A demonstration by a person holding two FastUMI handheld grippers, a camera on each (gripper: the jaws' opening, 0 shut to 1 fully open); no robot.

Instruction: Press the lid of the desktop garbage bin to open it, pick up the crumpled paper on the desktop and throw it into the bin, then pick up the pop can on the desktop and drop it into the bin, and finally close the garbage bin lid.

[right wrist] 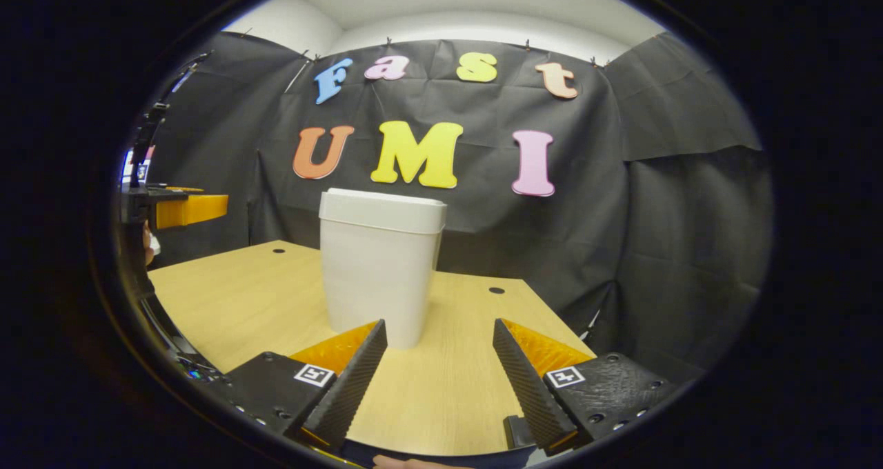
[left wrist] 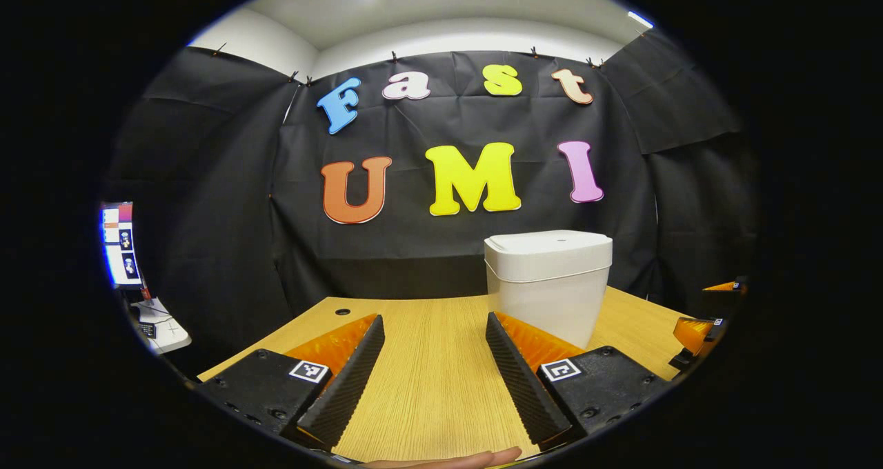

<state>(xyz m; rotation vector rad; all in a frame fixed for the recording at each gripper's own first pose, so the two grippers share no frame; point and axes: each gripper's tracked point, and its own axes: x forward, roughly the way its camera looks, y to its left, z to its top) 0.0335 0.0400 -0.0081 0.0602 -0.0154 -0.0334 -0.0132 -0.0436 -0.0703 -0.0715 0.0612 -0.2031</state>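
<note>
White bin, lid down, standing toward the desk's far edge. Left gripper and right gripper low, jaws apart and empty, probably readying for the lid press.

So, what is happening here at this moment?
A person holds two grippers above a wooden table in a booth. A white garbage bin stands on the table with its lid closed. The left gripper and the right gripper are both open, hold nothing, and are apart from the bin. The left gripper points past the bin's left side, the right gripper past its right side. Judging from the closed lid, the work has not really started yet.
</note>
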